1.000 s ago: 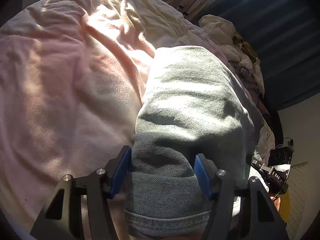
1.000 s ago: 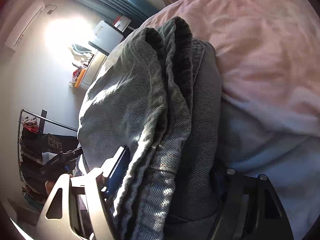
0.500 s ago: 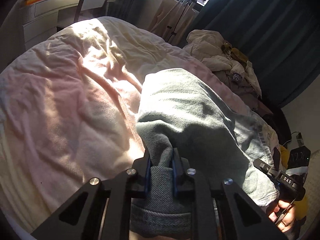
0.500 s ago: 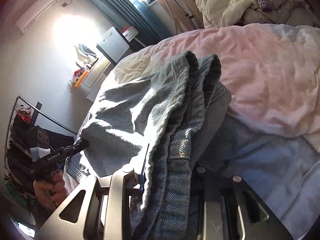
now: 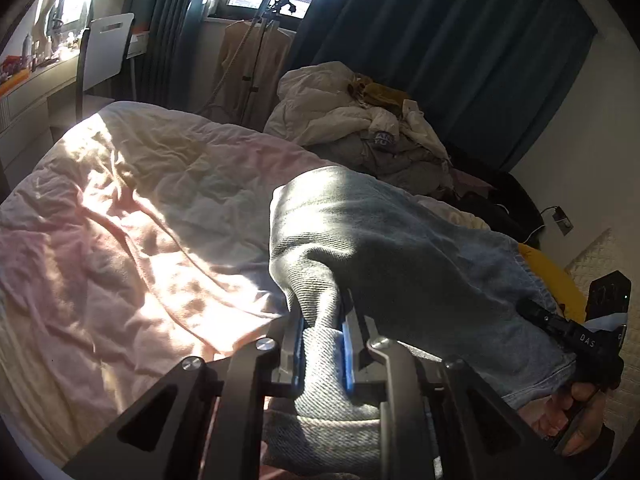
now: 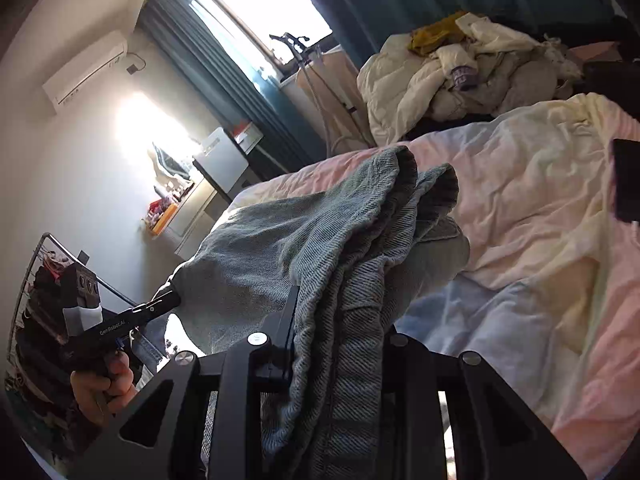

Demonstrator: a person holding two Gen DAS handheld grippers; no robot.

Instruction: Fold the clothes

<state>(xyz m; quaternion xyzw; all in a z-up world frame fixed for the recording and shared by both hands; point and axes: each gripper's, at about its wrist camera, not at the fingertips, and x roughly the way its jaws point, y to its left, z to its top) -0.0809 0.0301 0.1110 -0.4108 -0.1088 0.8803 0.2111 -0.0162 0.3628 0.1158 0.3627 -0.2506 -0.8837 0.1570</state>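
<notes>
A pair of folded light-blue jeans (image 5: pixel 400 248) hangs between my two grippers, lifted above the pink duvet (image 5: pixel 140 220). My left gripper (image 5: pixel 322 344) is shut on one end of the folded denim, which bunches between its blue pads. My right gripper (image 6: pixel 336 328) is shut on the other end of the jeans (image 6: pixel 320 240), where several layers drape over its fingers. The right gripper also shows in the left wrist view (image 5: pixel 576 340), and the left gripper shows in the right wrist view (image 6: pixel 132 316), each at an end of the jeans.
A heap of unfolded clothes (image 5: pixel 372 128) lies at the far side of the bed by the blue curtains (image 5: pixel 440 40). A clothes stand (image 5: pixel 260 60) is by the window. A desk with a chair (image 5: pixel 100 52) is to the left. A dark phone (image 6: pixel 626 180) lies on the duvet.
Both grippers closed on the jeans' ends and lifted them off the duvet. The views have tilted up, so more of the room shows.
</notes>
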